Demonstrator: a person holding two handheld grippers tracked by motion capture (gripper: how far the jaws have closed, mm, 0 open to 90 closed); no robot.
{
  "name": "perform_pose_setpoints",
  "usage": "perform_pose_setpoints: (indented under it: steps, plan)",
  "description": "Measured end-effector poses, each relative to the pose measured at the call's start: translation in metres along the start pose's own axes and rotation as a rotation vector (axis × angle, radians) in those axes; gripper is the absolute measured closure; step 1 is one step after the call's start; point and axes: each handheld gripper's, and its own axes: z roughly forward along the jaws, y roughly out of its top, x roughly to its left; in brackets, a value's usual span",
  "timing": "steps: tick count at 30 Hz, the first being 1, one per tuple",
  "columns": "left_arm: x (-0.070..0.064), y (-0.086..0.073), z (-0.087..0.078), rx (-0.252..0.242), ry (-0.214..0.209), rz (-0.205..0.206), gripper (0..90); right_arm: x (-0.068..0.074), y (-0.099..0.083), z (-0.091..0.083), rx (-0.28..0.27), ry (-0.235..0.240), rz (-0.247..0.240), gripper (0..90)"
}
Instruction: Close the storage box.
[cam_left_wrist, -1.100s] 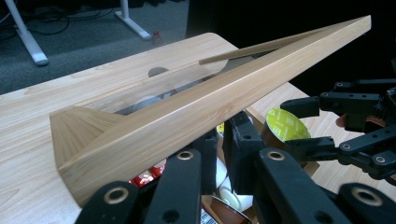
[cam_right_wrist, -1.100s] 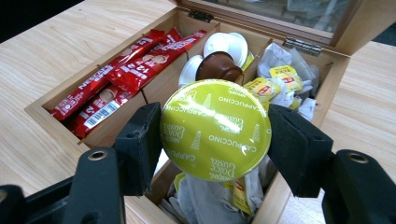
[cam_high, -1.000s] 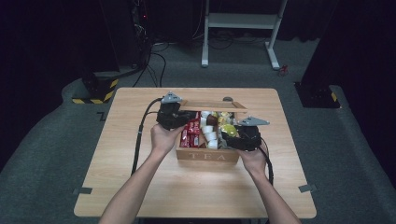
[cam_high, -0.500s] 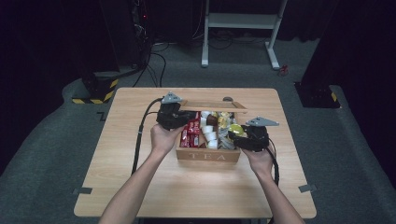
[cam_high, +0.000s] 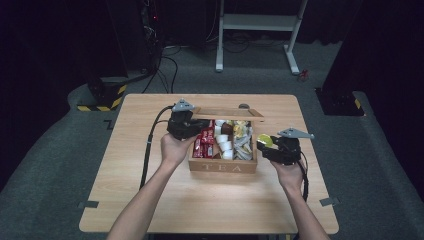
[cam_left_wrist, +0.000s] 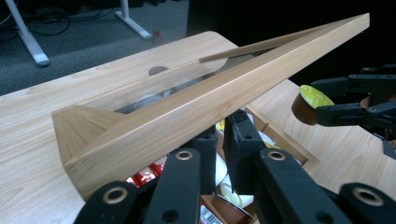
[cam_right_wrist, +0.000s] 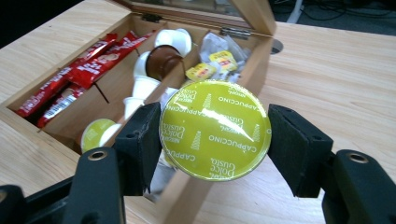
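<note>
A cappuccino capsule with a yellow-green foil lid is seen at the centre of the right gripper view, clamped across its rim between the two pads of the right tool. In the high view it is held at centre right of the frame, just beside the right edge of the wooden tea box and above the table. The capsule is judged light and fairly stiff at the rim, though its foil could be dented or punctured; it is best taken by the rim or side wall, never by the lid face. In the box, red sachets, white and brown capsules and yellow packets are sorted by compartment. The hinged lid is propped open, its edge resting against the left tool in the lower half of the left gripper view; whether that tool is clenched on the lid cannot be told.
</note>
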Motion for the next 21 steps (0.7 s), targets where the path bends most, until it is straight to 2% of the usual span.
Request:
perform_pose_setpoints:
  steps: [10, 21]
  plan:
    - [0.0, -0.001, -0.001, 0.002, -0.005, -0.002, 83.1, -0.017, -0.013, -0.005, 0.008, -0.049, 0.046, 37.6]
    - [-0.001, -0.001, -0.001, 0.004, -0.004, 0.0, 82.8, -0.036, -0.026, -0.003, 0.032, -0.096, 0.071, 37.6]
